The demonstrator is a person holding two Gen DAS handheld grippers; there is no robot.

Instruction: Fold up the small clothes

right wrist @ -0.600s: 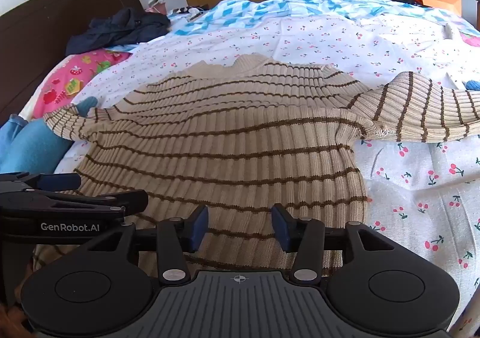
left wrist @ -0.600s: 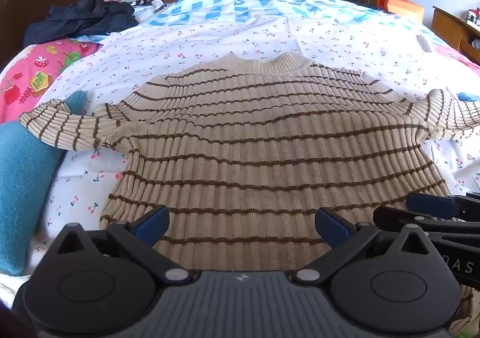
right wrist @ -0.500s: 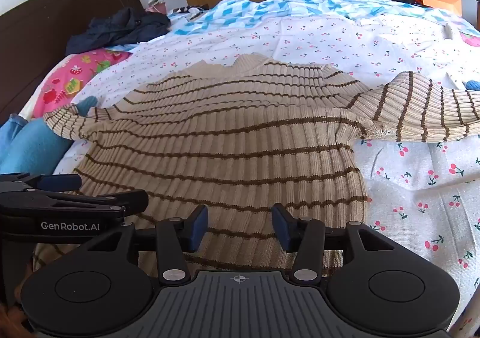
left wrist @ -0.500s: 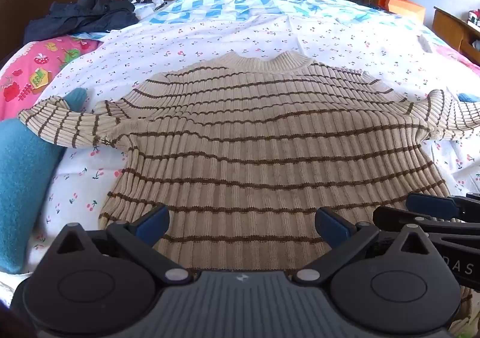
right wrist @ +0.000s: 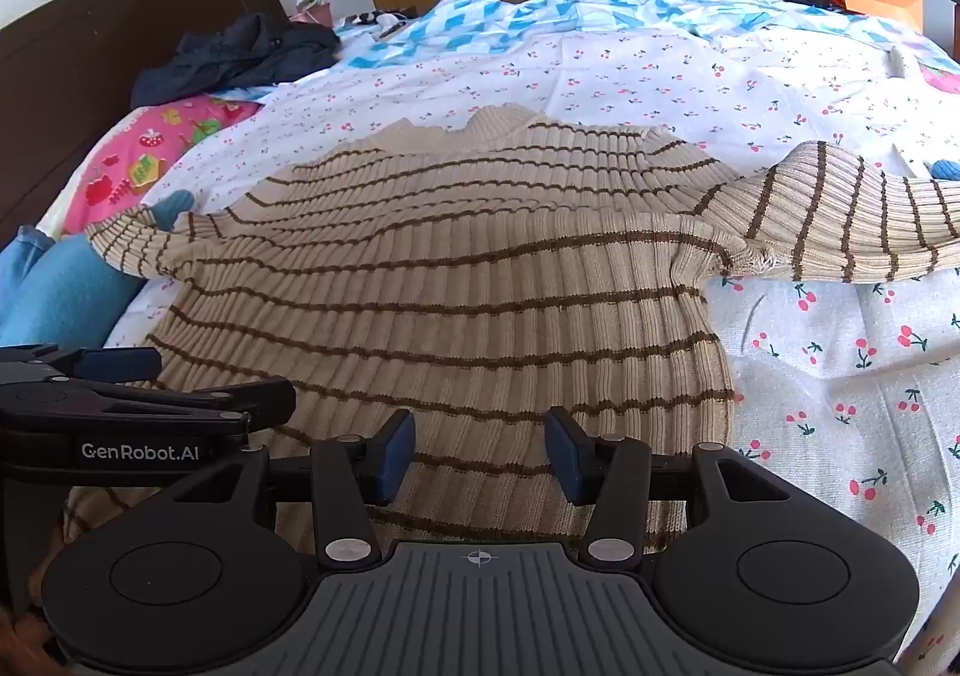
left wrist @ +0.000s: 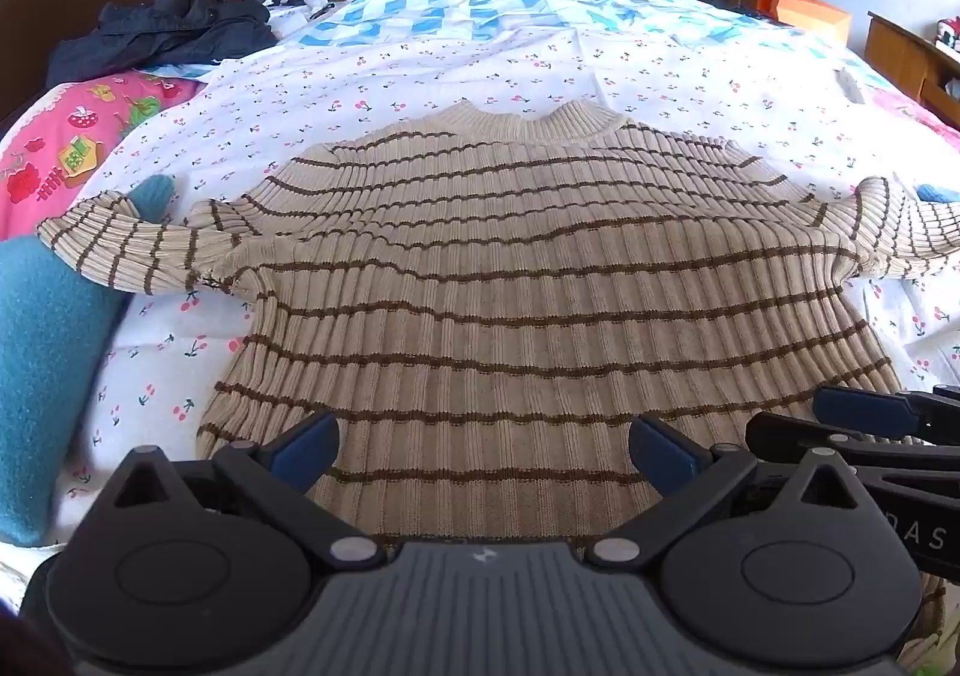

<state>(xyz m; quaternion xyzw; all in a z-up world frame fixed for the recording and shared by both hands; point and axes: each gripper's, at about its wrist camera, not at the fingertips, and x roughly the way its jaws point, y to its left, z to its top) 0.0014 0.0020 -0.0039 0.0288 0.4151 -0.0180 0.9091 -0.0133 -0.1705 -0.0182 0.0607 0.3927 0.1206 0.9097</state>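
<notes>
A beige ribbed sweater with thin brown stripes (left wrist: 510, 280) (right wrist: 456, 292) lies flat on the bed, collar far from me, both sleeves spread out sideways. My left gripper (left wrist: 483, 451) hovers over the hem with its jaws wide open and nothing between them. My right gripper (right wrist: 480, 451) hangs over the hem near the sweater's right edge, jaws partly open, gripping nothing. Each gripper shows in the other's view: the right gripper (left wrist: 864, 424) at the right, the left gripper (right wrist: 138, 394) at the left.
The white cherry-print sheet (left wrist: 384, 75) covers the bed. A blue garment (left wrist: 42, 364) lies under the left sleeve, a pink pillow (left wrist: 66, 147) and dark clothes (left wrist: 162, 27) lie at the far left. A dark headboard, wooden wardrobes and an orange box (left wrist: 804, 12) stand behind.
</notes>
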